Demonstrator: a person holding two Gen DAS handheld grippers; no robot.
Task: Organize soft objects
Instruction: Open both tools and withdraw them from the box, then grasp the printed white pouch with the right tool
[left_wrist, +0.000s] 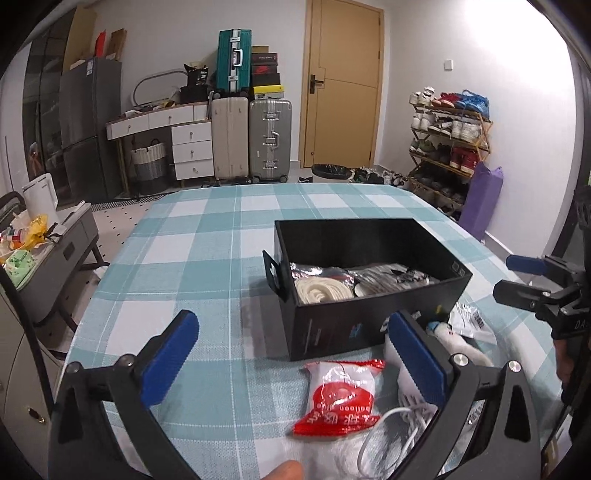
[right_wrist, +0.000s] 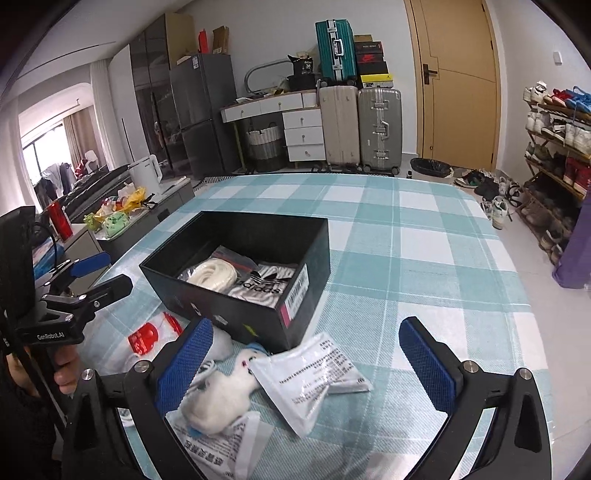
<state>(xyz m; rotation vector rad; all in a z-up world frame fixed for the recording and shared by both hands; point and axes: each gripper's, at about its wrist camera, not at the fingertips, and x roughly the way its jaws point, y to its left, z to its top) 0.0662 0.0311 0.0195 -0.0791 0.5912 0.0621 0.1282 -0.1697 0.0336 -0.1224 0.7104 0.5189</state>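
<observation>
A black box (left_wrist: 332, 328) (right_wrist: 236, 317) stands on the checked table and holds a white rope coil (left_wrist: 321, 290) (right_wrist: 216, 275) and packed black-and-white clothing (right_wrist: 266, 286). In front of it lie a red-and-white packet (left_wrist: 338, 397) (right_wrist: 149, 334), a white plush toy (right_wrist: 225, 391) (left_wrist: 461, 345), a white cable (left_wrist: 384, 428) and clear printed bags (right_wrist: 306, 376). My left gripper (left_wrist: 295, 354) is open and empty above the red packet. My right gripper (right_wrist: 306, 363) is open and empty above the clear bag and plush toy.
The table (left_wrist: 184, 258) carries a teal checked cloth. A grey side cabinet (left_wrist: 55, 254) with clutter stands to the left. Suitcases (left_wrist: 251, 136), a door, a bin and a shoe rack (left_wrist: 447, 147) line the far wall.
</observation>
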